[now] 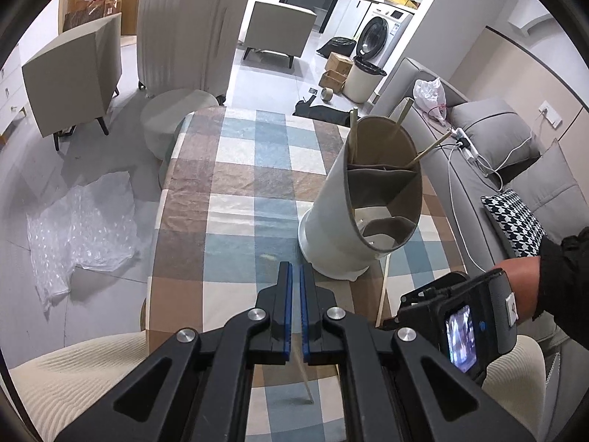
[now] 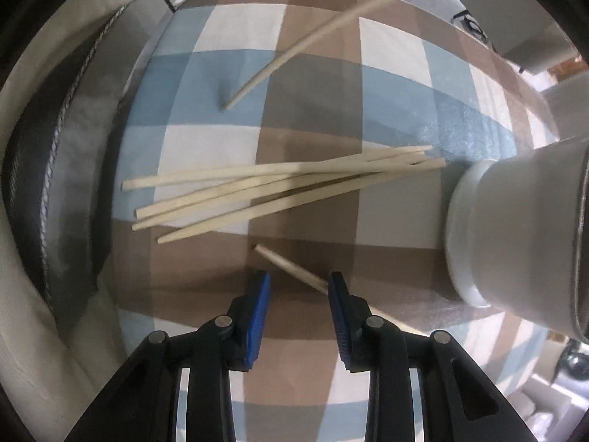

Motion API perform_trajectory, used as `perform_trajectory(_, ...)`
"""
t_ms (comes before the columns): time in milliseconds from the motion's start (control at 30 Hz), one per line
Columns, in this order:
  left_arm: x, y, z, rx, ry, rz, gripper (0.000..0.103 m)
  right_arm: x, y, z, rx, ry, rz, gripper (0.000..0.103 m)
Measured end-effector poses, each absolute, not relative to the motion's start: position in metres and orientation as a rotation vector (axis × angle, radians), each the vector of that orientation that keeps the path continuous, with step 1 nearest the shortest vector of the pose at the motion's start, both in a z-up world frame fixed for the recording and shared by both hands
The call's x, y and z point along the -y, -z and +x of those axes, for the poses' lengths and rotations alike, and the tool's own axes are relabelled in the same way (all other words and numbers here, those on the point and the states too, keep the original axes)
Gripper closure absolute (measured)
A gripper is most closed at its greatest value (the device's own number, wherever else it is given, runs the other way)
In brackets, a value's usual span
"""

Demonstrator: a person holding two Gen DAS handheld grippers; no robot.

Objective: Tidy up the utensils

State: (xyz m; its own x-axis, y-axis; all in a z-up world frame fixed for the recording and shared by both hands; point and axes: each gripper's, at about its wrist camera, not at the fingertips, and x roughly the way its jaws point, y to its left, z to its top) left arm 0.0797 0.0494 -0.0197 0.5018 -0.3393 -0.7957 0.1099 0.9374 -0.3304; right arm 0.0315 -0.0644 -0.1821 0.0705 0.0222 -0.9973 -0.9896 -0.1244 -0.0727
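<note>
Overhead, a chopstick [image 1: 302,375] was clamped in the left gripper [image 1: 296,276] above the checked tablecloth [image 1: 239,191]; the right gripper [image 2: 299,281] was spread above loose chopsticks [image 2: 283,188] beside the divided holder [image 1: 353,199], a grey sofa [image 1: 515,169] behind.

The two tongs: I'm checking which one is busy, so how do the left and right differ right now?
The left tongs are shut on a chopstick that slants down to the checked tablecloth; the right tongs are open. The left sit raised, facing the utensil holder; the right hover low over the loose chopsticks, one chopstick end between their pads. Both have blue pads on black arms.
</note>
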Motion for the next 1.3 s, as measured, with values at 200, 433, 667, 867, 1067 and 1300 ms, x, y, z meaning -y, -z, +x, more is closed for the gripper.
perform_trajectory(200, -0.050, 0.020, 0.081, -1.014, 0.277, -0.247, 0.103, 0.062, 0.183, 0.039, -1.155, -1.262, -1.217, 0.092)
perform_trajectory(433, -0.067, 0.030, 0.086, -1.074, 0.207, -0.319, 0.103, 0.066, 0.181, 0.047, -1.176, -1.138, -0.990, 0.099)
perform_trajectory(667, -0.072, 0.069, 0.101, -1.259, 0.141, -0.417, 0.081, 0.083, 0.156, 0.062, -1.165, -0.979, -0.584, 0.099)
perform_trajectory(867, -0.049, 0.097, 0.120, -1.331, 0.119, -0.353, 0.069, 0.116, 0.132, 0.070, -1.122, -0.812, -0.183, 0.099)
perform_trajectory(1067, -0.036, 0.120, 0.141, -1.378, 0.106, -0.339, 0.069, 0.158, 0.113, 0.074, -1.075, -0.675, 0.131, 0.099)
perform_trajectory(1300, -0.026, 0.133, 0.156, -1.386, 0.051, -0.286, 0.068, 0.204, 0.097, 0.085, -0.999, -0.515, 0.413, 0.099)
